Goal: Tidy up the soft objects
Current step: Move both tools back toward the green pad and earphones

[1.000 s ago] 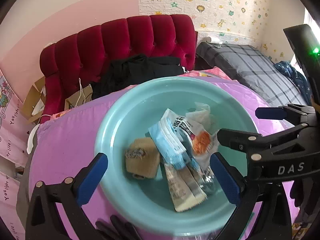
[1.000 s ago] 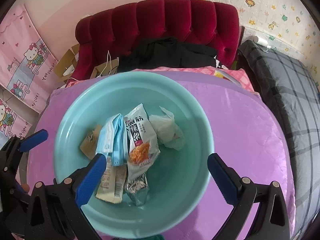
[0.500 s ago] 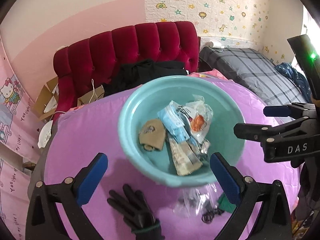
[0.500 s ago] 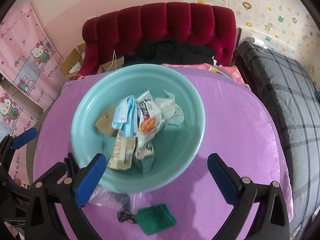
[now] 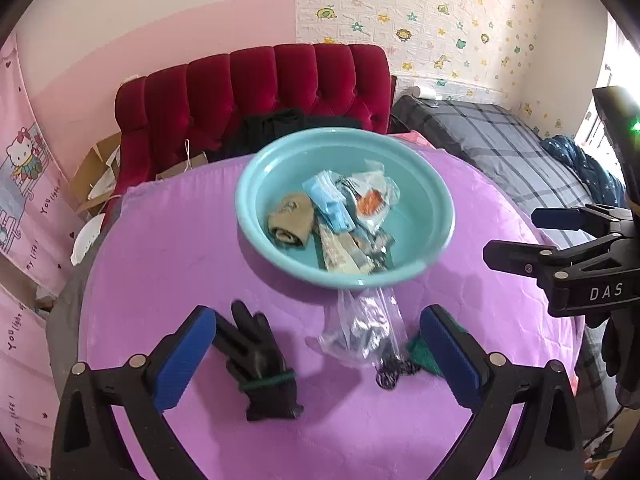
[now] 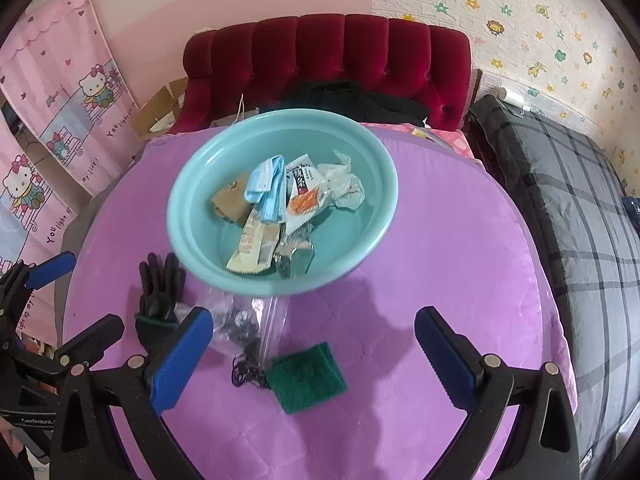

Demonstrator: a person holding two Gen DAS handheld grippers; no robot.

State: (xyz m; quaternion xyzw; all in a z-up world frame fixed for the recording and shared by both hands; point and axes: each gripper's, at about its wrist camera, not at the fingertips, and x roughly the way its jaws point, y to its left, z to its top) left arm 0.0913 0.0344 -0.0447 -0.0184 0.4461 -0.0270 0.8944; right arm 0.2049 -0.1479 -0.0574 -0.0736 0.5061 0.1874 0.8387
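A teal basin (image 5: 280,256) (image 6: 192,240) sits on a round purple-covered table (image 5: 160,240) (image 6: 440,280). It holds a blue face mask (image 6: 268,188), snack packets (image 6: 304,196), a tan pouch (image 6: 230,200) and crumpled plastic (image 6: 348,190). In front of it lie a black glove (image 5: 260,364) (image 6: 160,296), a clear bag (image 5: 360,328) (image 6: 240,320), a black string (image 6: 244,372) and a green cloth (image 6: 306,376). My left gripper (image 5: 320,360) is open and empty above the glove and bag. My right gripper (image 6: 312,356) is open and empty above the green cloth.
A red tufted sofa (image 6: 320,56) with dark clothes (image 6: 360,100) stands behind the table. A bed with grey plaid bedding (image 6: 580,200) is at the right. Cardboard boxes (image 6: 160,116) and pink posters (image 6: 60,100) are at the left.
Both grippers have pulled back and up from the basin. The glove, clear bag, string and green cloth in front of it have come into view.
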